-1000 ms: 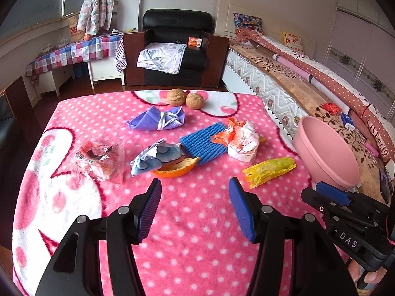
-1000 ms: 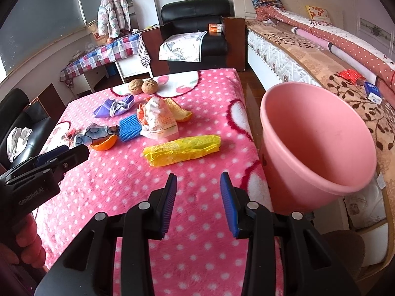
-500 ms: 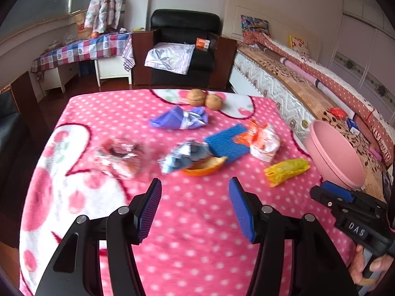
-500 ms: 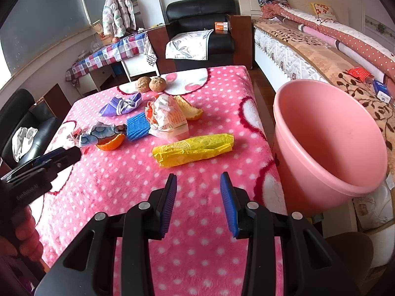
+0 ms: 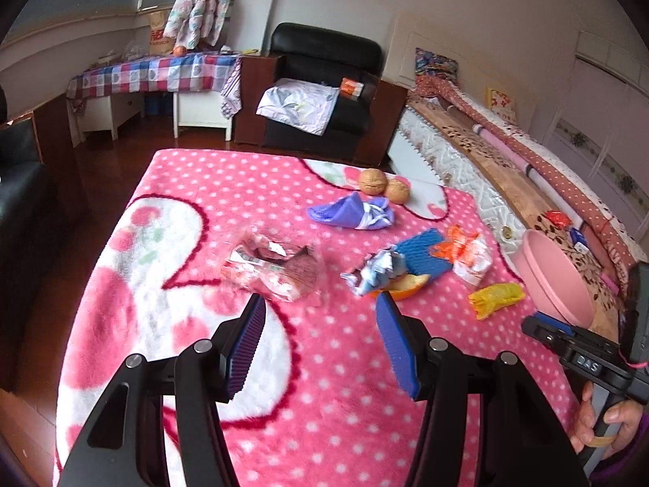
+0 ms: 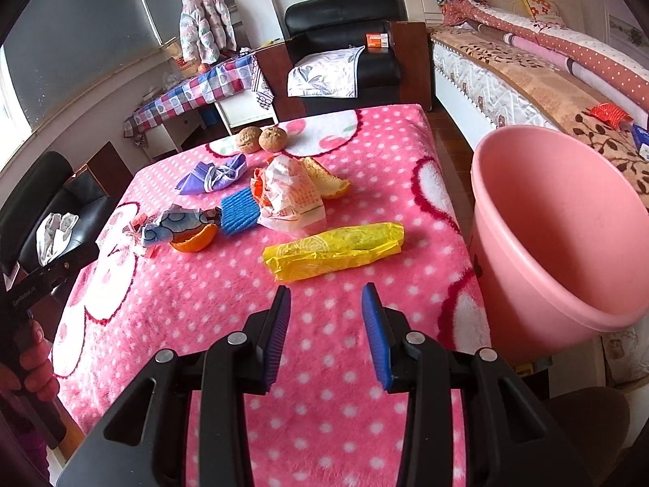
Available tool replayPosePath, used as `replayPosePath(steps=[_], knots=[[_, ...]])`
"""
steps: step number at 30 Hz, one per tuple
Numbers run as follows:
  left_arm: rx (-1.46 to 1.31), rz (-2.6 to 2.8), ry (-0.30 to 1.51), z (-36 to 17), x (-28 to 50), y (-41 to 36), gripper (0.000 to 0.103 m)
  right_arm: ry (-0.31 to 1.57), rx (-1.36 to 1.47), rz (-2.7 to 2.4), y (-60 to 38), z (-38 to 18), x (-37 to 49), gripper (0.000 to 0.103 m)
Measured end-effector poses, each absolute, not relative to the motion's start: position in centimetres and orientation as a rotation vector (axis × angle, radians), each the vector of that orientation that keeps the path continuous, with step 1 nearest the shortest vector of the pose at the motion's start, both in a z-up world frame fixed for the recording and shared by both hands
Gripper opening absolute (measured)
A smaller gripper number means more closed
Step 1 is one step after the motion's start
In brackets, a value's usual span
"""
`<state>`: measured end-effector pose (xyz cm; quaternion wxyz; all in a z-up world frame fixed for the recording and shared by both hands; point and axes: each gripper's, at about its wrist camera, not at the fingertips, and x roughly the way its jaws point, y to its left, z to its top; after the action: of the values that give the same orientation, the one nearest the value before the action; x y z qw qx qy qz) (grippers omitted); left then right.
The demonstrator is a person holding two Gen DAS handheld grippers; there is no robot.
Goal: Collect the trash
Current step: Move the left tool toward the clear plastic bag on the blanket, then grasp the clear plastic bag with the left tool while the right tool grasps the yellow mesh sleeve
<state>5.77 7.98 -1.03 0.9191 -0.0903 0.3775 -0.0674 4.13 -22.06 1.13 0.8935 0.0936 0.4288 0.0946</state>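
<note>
Trash lies on the pink dotted blanket [image 5: 170,324]: a clear crumpled wrapper [image 5: 276,270], a purple wrapper [image 5: 353,213], a blue-patterned wrapper on an orange peel [image 5: 381,272], a blue foam net [image 5: 426,253], an orange-white wrapper [image 5: 470,253] and a yellow bag [image 6: 334,249]. My left gripper [image 5: 320,345] is open and empty, just short of the clear wrapper. My right gripper [image 6: 326,335] is open and empty, just short of the yellow bag. The pink bucket [image 6: 559,235] stands beside the table on the right.
Two walnuts [image 5: 383,186] sit at the table's far edge. A black armchair [image 5: 324,89], a checkered side table [image 5: 154,77] and a bed [image 5: 527,170] stand beyond. Another peel [image 6: 326,178] lies behind the orange-white wrapper.
My left gripper has swung left, from facing the orange peel pile to facing the clear wrapper. My right gripper has edged slightly toward the yellow bag. Both stay open.
</note>
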Motion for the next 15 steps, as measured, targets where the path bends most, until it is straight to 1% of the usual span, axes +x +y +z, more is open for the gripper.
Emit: replayPosePath(steps=[5, 10, 15], knots=[[-0.32, -0.049, 0.821, -1.9, 8.0, 10.2, 0.056, 0.882, 0.213, 0.188, -22.6, 1.0, 4.2, 0.037], [-0.512, -0.008, 0.899, -3.4, 10.5, 11.4, 0.056, 0.882, 0.21, 0.183, -22.6, 1.0, 4.4, 0.037], [-0.588, 0.073, 0.955, -5.2, 12.3, 11.6, 0.055, 0.888, 0.204, 0.187, -22.4, 0.9, 4.3, 0.037]])
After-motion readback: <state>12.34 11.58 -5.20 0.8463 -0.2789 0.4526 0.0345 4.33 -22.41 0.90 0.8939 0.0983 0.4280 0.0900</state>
